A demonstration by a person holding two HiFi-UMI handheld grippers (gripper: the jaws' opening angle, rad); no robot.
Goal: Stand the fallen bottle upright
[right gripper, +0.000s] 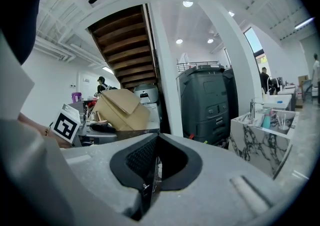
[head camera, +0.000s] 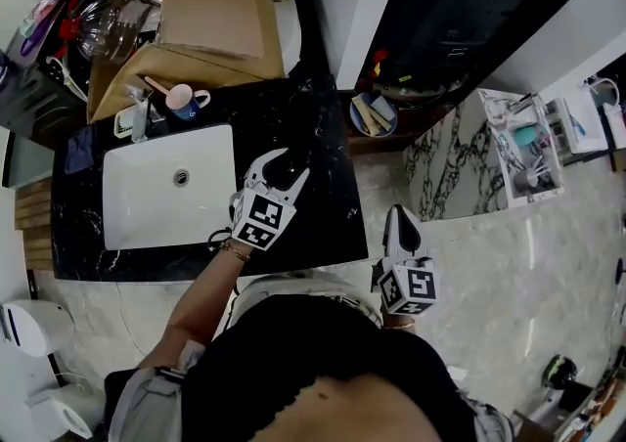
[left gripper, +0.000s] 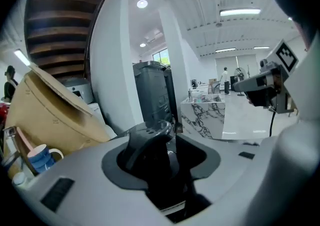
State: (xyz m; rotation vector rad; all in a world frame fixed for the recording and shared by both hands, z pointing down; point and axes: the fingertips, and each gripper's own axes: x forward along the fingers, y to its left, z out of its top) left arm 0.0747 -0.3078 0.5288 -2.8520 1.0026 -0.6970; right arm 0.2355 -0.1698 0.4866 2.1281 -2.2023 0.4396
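My left gripper (head camera: 277,166) hovers over the black counter (head camera: 328,147), just right of the sink, and is shut on a dark bottle (head camera: 282,172). In the left gripper view the bottle (left gripper: 149,156) fills the gap between the grey jaws, its rounded top toward the tips; its lower end is hidden. I cannot tell whether it touches the counter. My right gripper (head camera: 400,227) is off the counter's right edge, above the pale floor. In the right gripper view its jaws (right gripper: 154,164) meet with nothing between them.
A white sink (head camera: 166,191) is set in the counter's left half, with a blue mug (head camera: 186,100) and clutter behind it. A cardboard box (head camera: 210,10) stands at the back. A dark grey bin (left gripper: 152,95) and a marble-patterned unit (head camera: 460,156) lie to the right.
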